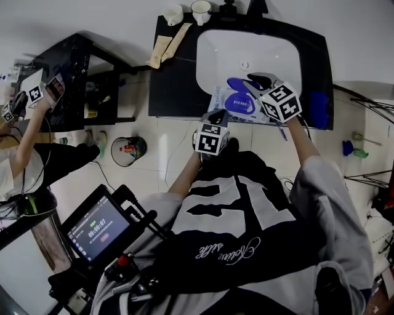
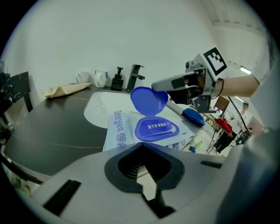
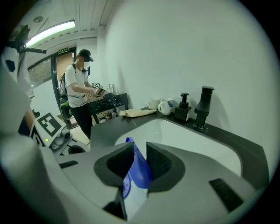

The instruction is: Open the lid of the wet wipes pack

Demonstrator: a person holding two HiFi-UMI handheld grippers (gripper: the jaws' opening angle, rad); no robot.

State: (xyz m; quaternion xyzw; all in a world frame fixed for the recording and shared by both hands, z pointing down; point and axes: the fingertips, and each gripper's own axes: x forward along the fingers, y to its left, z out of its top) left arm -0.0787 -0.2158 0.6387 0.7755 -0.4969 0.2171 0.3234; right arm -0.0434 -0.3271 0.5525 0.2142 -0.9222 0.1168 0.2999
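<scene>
The wet wipes pack [image 1: 229, 103] lies on the black counter's front edge by the sink, white with a blue lid frame [image 2: 156, 129]. Its blue lid [image 2: 148, 99] stands raised and hinged back. My right gripper [image 1: 253, 85] reaches in from the right and is shut on the lid's edge. In the right gripper view the lid [image 3: 139, 173] sits between the pads of the right gripper [image 3: 140, 151]. My left gripper [image 2: 142, 148] is at the pack's near left corner with its jaws closed together. The pack's edge runs in behind the tips, so the pinch itself is hidden.
A white sink basin [image 1: 246, 61] with a black faucet [image 2: 136, 76] lies behind the pack. Two cups [image 1: 200, 9], a soap dispenser [image 2: 117, 79] and a brown paper bag [image 1: 166, 46] stand at the back. A blue object [image 1: 318, 107] lies at the counter's right. Another person [image 3: 78, 92] works at a black table on the left.
</scene>
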